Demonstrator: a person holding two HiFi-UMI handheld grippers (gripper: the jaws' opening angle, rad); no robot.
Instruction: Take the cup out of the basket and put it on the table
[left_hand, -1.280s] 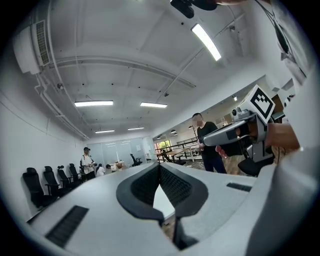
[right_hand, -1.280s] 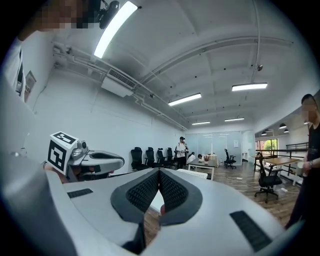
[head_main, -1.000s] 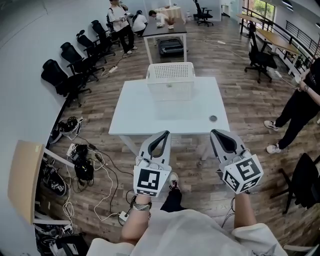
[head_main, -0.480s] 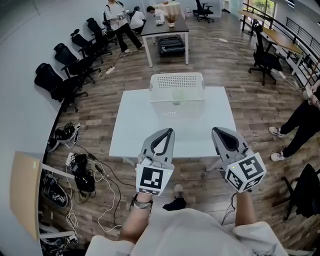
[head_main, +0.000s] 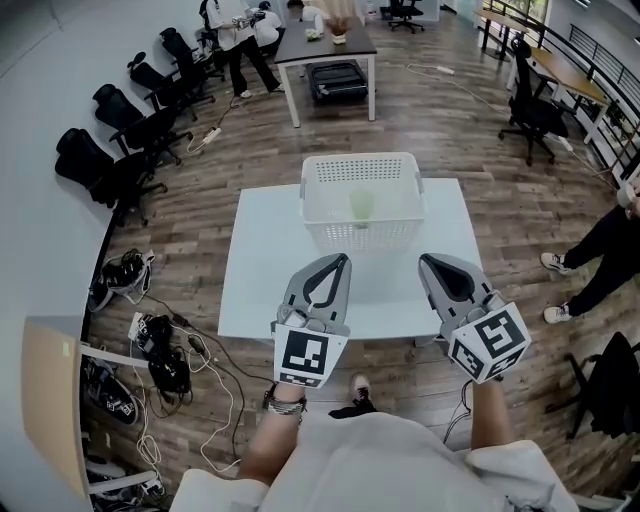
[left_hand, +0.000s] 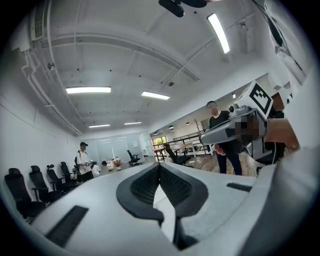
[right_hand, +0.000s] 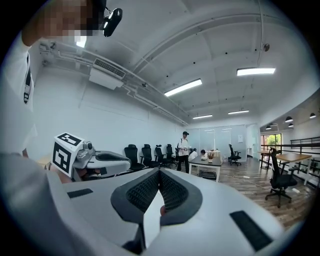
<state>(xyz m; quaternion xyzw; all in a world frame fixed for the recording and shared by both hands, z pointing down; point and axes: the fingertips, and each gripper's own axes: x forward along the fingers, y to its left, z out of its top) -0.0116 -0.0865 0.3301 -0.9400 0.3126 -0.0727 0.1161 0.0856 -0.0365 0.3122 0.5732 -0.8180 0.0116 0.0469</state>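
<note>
Both the left tool (head_main: 337, 262) and right tool (head_main: 433, 263), clenched empty, have drawn up to the desk (head_main: 262, 268), so the basket (head_main: 362, 234) now sits just ahead, the cup (head_main: 362, 205) still inside and probably within reach.

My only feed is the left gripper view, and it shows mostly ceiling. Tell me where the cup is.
Observer: The cup sits inside the white basket, which is on the far part of the table.
Operator: Report the right claw.
Observer: The right claw is shut with nothing in it. It is held above the table's near part, about level with the left claw.
Operator: Say whether either claw touches the basket.
Observer: Neither does. In the head view both tips stop short of the basket's near wall, with bare tabletop showing between.
</note>
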